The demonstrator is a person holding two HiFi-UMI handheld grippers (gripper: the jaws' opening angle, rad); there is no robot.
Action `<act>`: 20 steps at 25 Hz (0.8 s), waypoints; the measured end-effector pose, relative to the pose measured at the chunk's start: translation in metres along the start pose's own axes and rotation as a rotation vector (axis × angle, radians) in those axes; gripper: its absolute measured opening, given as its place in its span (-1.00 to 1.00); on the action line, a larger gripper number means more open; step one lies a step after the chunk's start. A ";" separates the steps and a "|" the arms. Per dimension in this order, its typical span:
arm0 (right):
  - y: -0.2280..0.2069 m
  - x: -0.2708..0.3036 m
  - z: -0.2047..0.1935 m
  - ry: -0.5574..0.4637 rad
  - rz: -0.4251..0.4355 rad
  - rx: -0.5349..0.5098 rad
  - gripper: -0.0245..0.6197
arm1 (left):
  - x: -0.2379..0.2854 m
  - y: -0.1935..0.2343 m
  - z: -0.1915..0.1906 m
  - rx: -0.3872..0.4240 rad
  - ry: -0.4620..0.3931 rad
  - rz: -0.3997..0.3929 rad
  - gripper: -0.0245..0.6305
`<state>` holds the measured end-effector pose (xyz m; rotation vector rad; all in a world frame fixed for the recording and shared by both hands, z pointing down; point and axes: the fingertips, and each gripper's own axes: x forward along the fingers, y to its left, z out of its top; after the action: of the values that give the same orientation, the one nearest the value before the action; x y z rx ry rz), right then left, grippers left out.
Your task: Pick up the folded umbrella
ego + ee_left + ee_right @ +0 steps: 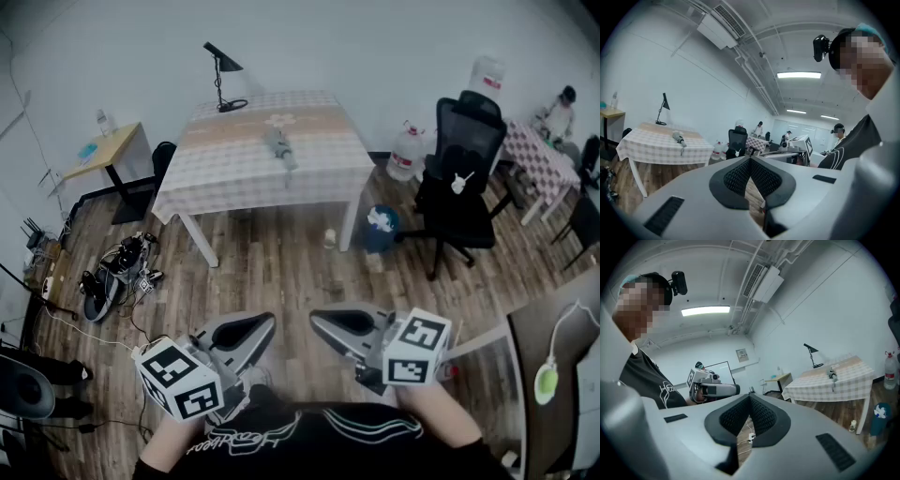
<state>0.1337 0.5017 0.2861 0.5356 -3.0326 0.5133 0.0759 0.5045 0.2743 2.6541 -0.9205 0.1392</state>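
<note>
Folded umbrella [280, 145] lies on checked table [225, 164]. Blue bin [382, 234] by the table leg holds something white. Left gripper [750, 159] and right gripper [750, 397] both clenched, empty.

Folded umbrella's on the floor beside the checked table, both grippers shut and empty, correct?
No. The folded umbrella lies on the checked table, not the floor, as the head view shows. The left gripper and right gripper are indeed shut and empty.
</note>
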 end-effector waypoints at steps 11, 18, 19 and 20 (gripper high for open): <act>-0.017 -0.003 -0.005 -0.010 0.023 0.096 -0.89 | 0.009 0.008 -0.005 -0.014 0.016 0.016 -0.93; -0.050 0.011 -0.005 0.003 -0.004 0.132 -0.89 | 0.015 0.040 -0.006 -0.046 0.015 0.038 -0.93; -0.054 0.015 -0.005 0.006 -0.004 0.134 -0.89 | 0.017 0.044 -0.006 -0.050 0.016 0.038 -0.93; -0.058 0.018 -0.004 0.009 -0.007 0.137 -0.89 | 0.018 0.049 -0.005 -0.054 0.019 0.038 -0.93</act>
<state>0.1363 0.4457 0.3100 0.5465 -3.0014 0.7248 0.0599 0.4592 0.2965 2.5828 -0.9552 0.1460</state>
